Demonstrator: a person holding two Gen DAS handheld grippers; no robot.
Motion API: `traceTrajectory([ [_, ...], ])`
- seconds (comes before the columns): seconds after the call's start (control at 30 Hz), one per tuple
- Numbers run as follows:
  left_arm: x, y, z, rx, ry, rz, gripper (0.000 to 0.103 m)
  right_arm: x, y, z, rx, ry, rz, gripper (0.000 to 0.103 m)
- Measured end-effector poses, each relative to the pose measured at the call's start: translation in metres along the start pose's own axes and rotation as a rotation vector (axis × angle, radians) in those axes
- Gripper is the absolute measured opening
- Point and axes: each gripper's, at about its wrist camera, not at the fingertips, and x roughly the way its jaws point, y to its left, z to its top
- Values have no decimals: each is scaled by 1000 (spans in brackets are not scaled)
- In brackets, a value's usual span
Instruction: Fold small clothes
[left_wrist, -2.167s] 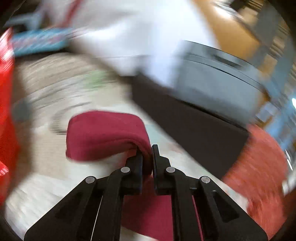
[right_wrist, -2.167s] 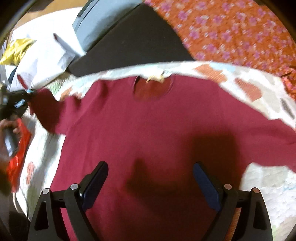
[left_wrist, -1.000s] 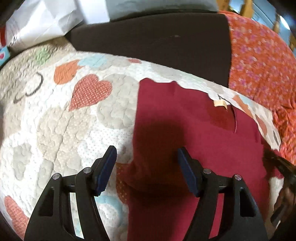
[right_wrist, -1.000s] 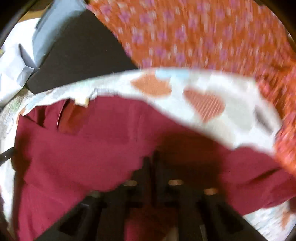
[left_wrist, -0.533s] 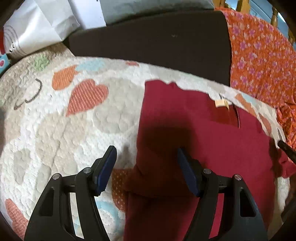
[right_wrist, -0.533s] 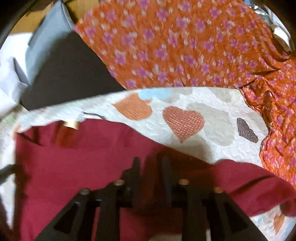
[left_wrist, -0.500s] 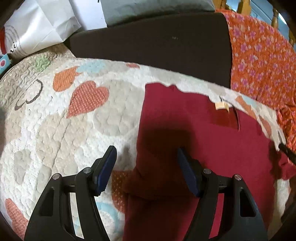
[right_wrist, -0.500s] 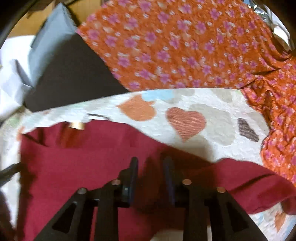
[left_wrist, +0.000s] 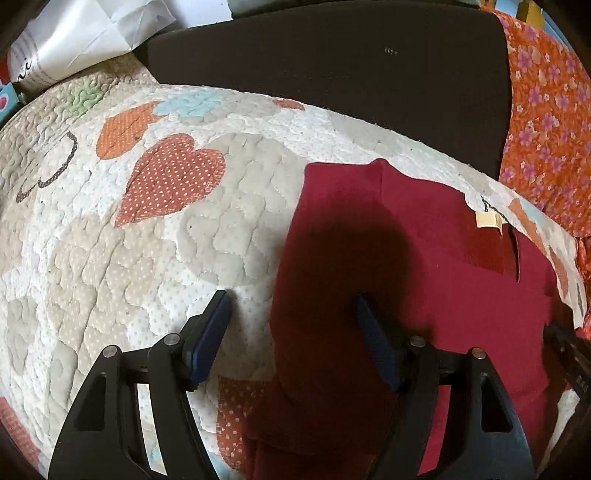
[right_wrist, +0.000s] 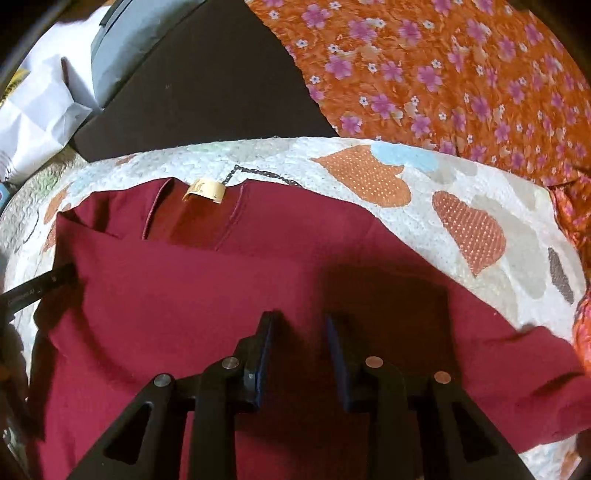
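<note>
A dark red long-sleeved shirt (left_wrist: 424, 266) lies flat on a heart-patterned quilt (left_wrist: 147, 229), neck tag (left_wrist: 488, 220) up, its left sleeve folded in over the body. My left gripper (left_wrist: 291, 325) is open and empty, hovering over the shirt's folded left edge. In the right wrist view the shirt (right_wrist: 177, 295) fills the lower frame, its tag (right_wrist: 205, 192) at the collar. My right gripper (right_wrist: 299, 332) is open with a narrow gap, empty, just above the shirt near the right shoulder. The right sleeve (right_wrist: 524, 369) stretches out to the right.
A dark brown cushion (left_wrist: 332, 66) lies beyond the quilt. Orange flowered fabric (right_wrist: 443, 74) lies at the back right. White paper bags (left_wrist: 85, 33) and a grey box (right_wrist: 136, 33) sit at the back left. The other gripper's tip (right_wrist: 37, 288) shows at the shirt's left edge.
The left gripper let go of the left sleeve, now folded over the body, and hovers open. The right gripper was shut on the shirt and has opened slightly.
</note>
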Motion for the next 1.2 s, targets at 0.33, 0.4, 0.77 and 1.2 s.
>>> traceTrajectory([
  [0.33, -6, 4, -9, 8, -16, 8, 72, -20, 2, -44, -2, -14, 29, 31],
  [0.4, -9, 3, -12, 20, -22, 16, 72, -22, 1, -45, -5, -20, 22, 31],
  [0.77, -30, 7, -22, 4, -2, 4, 71, -27, -5, -49, 52, 27, 43, 39],
  [1.2, -50, -15, -27, 21, 12, -72, 71, -130, -190, -122, 690, -118, -135, 47],
])
